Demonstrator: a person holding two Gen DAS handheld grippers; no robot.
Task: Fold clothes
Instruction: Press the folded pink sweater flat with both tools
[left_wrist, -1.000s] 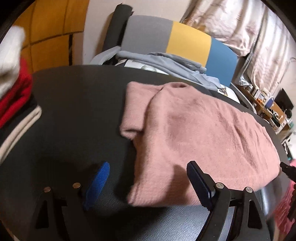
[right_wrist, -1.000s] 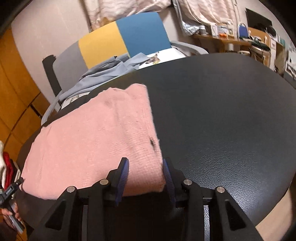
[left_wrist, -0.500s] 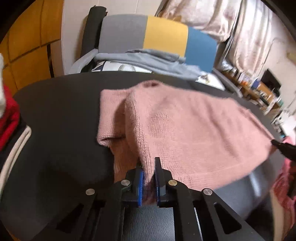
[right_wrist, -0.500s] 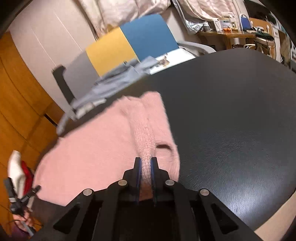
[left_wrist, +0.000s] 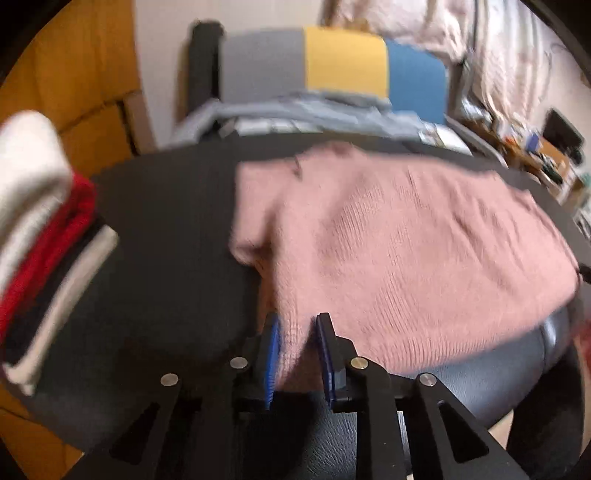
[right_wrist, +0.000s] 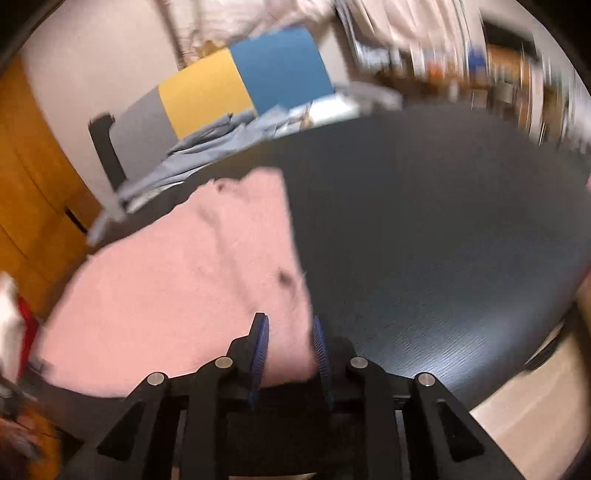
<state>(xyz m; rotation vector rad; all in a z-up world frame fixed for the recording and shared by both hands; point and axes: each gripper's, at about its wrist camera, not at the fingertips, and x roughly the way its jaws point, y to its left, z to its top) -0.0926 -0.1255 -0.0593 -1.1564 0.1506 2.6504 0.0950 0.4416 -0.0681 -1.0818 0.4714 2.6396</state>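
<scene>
Left claw (left_wrist: 297, 332), low centre of the left wrist view: jaws opening, blue pads (left_wrist: 272, 350) a little apart, near edge of the pink sweater (left_wrist: 406, 258) bunched between them; too blurred to tell whether the pads press on the knit. Beyond the claw, sweater spread across the black bench (left_wrist: 166, 221), filling the middle and right of the frame, one folded flap at its left edge, far edge near the bench's back rim. At the left edge of the frame, a stack of folded clothes (left_wrist: 40, 229) in white, red and black, apart from the sweater. Behind the bench, upper centre, a chair (left_wrist: 343, 62) with grey, yellow and blue back panels, light blue garment (left_wrist: 314, 110) draped over its seat. Curtains upper right, orange wooden panel upper left.

Right claw (right_wrist: 290, 334), low centre of the right wrist view: jaws likewise opening, pads parted, the sweater's (right_wrist: 192, 277) near right corner lying between them, small dark mark on the fabric just above. Sweater occupying the left half of the frame, right edge running up toward the bench's (right_wrist: 443, 240) far rim; bare black surface across the right half. Same chair (right_wrist: 240, 88) upper centre-left, cluttered shelves blurred at upper right, pale floor at lower right.
</scene>
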